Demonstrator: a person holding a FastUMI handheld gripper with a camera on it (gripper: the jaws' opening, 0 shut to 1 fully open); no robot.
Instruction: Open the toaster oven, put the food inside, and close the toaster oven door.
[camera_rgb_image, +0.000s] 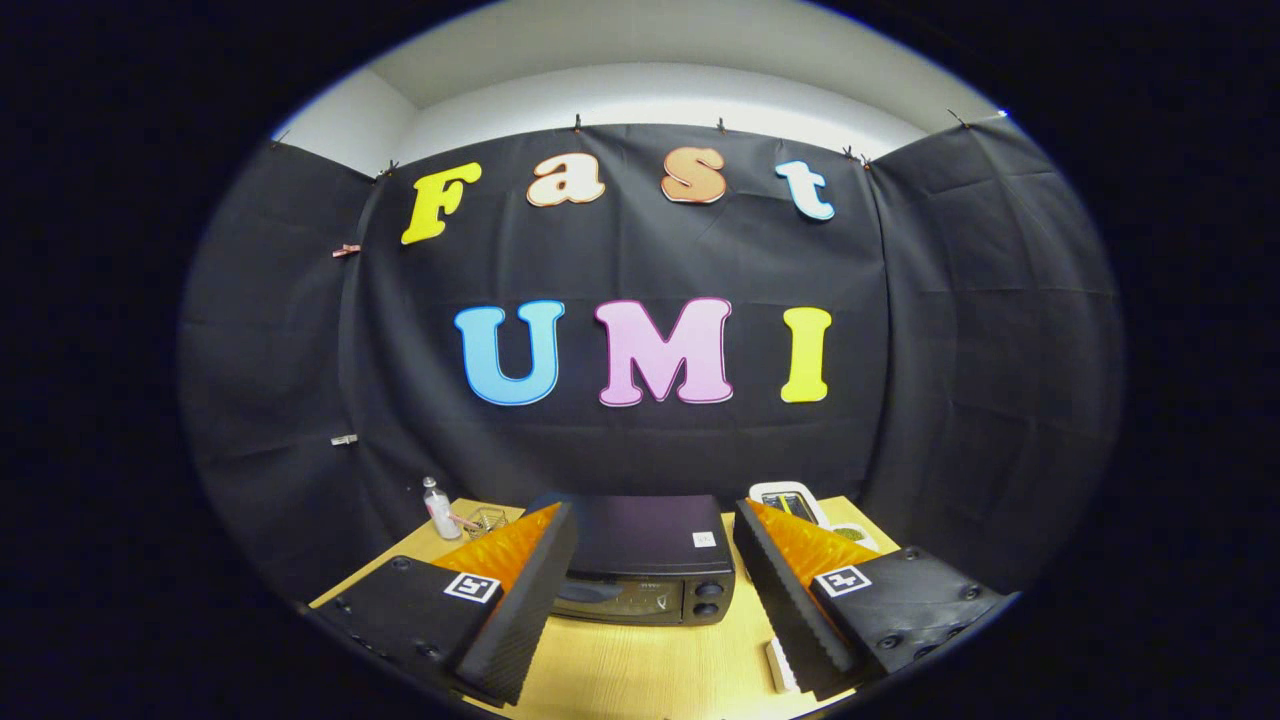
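A: What's biggest here?

B: The bench (640, 670), pale wood, running back to the black cloth wall. On it sits the oven (645, 560), dark, with a flat top, door shut, two knobs at the right end of its front.

A: And the gripper (655, 610)?

B: It hangs above the bench on the near side of the oven, spread wide and holding nothing. The oven's front shows in the gap between the fingers (520, 610), which touch nothing.

A: Where is the food?

B: I can't tell for sure. Behind the oven's right corner lies a white tray (790, 497) with something dark and yellowish on it, partly hidden by the right finger. Just right of the tray is a small white dish (855, 535) with something greenish; too small to name.

A: Anything left of the oven?

B: Yes, behind its left corner: a small clear bottle (439, 508) standing upright, and just beside it, nearer the oven, a little glass holder (486, 520) with a thin stick leaning at it.

A: Smallest?

B: A white scrap (781, 665) on the bench, near side of the oven, by the right finger.
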